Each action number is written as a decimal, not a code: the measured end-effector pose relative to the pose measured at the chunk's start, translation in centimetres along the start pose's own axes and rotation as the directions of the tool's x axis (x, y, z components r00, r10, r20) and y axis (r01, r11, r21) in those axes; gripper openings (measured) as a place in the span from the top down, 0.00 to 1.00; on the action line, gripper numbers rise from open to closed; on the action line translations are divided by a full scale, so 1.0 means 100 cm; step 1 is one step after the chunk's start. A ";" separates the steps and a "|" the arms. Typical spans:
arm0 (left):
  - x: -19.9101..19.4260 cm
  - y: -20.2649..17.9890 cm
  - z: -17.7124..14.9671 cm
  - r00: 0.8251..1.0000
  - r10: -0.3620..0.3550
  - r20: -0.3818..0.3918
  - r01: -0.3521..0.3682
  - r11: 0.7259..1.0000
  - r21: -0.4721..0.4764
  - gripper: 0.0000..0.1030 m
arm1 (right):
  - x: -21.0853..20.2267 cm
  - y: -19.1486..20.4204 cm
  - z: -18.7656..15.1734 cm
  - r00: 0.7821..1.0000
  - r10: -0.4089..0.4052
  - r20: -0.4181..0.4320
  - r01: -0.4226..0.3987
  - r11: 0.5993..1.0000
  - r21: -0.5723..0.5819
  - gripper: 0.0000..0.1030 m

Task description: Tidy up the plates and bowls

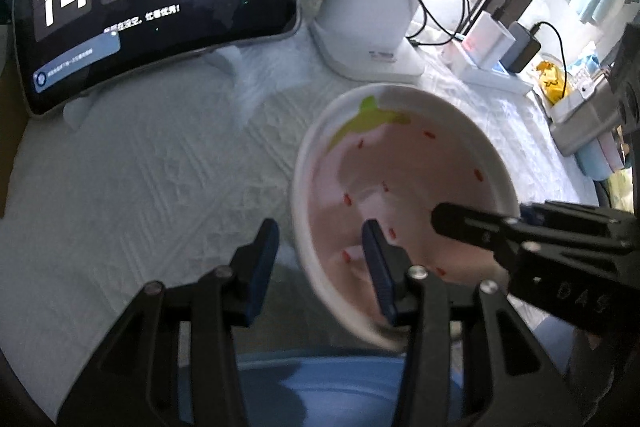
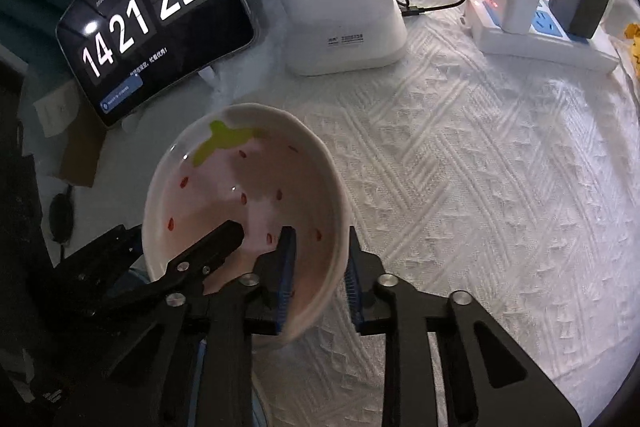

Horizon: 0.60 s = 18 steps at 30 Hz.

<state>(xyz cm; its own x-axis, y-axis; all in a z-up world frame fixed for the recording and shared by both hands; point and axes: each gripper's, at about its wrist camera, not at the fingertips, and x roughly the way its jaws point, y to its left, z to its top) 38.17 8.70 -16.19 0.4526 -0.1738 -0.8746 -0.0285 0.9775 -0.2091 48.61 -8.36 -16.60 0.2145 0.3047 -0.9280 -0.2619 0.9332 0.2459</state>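
A white bowl with a pink strawberry pattern inside is held tilted above the table; it also shows in the right wrist view. My left gripper straddles its near left rim, one finger inside and one outside, with a wide gap. My right gripper is closed on the bowl's right rim, one blue pad inside and one outside. The right gripper's finger reaches into the bowl in the left wrist view. A blue dish lies below the left gripper.
A tablet showing a clock stands at the back left. A white lamp base and a power strip with chargers stand at the back. A white textured cloth covers the table.
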 end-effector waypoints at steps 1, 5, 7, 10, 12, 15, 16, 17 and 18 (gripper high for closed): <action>0.000 -0.001 0.000 1.000 0.001 0.003 -0.001 1.000 0.004 0.57 | 0.000 0.001 0.000 1.000 -0.008 0.003 0.008 1.000 -0.006 0.78; 0.001 -0.010 -0.002 1.000 0.000 0.022 -0.001 0.999 0.049 0.64 | -0.002 0.006 0.000 0.999 -0.027 0.035 0.028 0.999 -0.035 0.86; 0.000 -0.011 -0.002 0.999 0.006 0.033 -0.007 0.999 0.049 0.64 | -0.003 0.011 -0.001 0.997 -0.056 0.050 0.059 0.996 -0.061 0.86; -0.002 -0.009 -0.002 0.999 -0.007 0.043 0.005 0.999 0.044 0.65 | -0.005 0.012 -0.001 0.997 -0.051 0.066 0.055 0.996 -0.069 0.86; -0.006 -0.010 -0.003 0.998 -0.001 0.057 -0.002 0.998 0.055 0.65 | -0.009 0.009 -0.002 0.997 -0.036 0.075 0.040 0.997 -0.064 0.87; -0.011 -0.015 -0.006 0.998 -0.001 0.066 -0.004 0.997 0.071 0.65 | -0.014 0.004 -0.002 0.996 -0.026 0.090 0.031 0.998 -0.048 0.88; -0.012 -0.017 -0.006 0.998 -0.003 0.068 -0.002 0.997 0.073 0.65 | -0.016 0.002 -0.002 0.995 -0.024 0.096 0.028 0.999 -0.041 0.88; -0.013 -0.018 -0.006 0.997 -0.006 0.071 0.001 0.997 0.073 0.65 | -0.018 0.001 -0.001 0.994 -0.021 0.103 0.025 0.999 -0.035 0.88; -0.014 -0.019 -0.006 0.997 -0.006 0.073 0.001 0.997 0.073 0.65 | -0.020 0.000 -0.002 0.994 -0.020 0.109 0.024 0.999 -0.034 0.88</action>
<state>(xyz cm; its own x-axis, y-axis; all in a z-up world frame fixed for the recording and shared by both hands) 37.11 6.97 -14.83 0.5163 -0.1707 -0.8392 0.0371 0.9835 -0.1773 47.96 -8.97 -14.83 0.3212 0.3050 -0.8965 -0.2887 0.9332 0.2141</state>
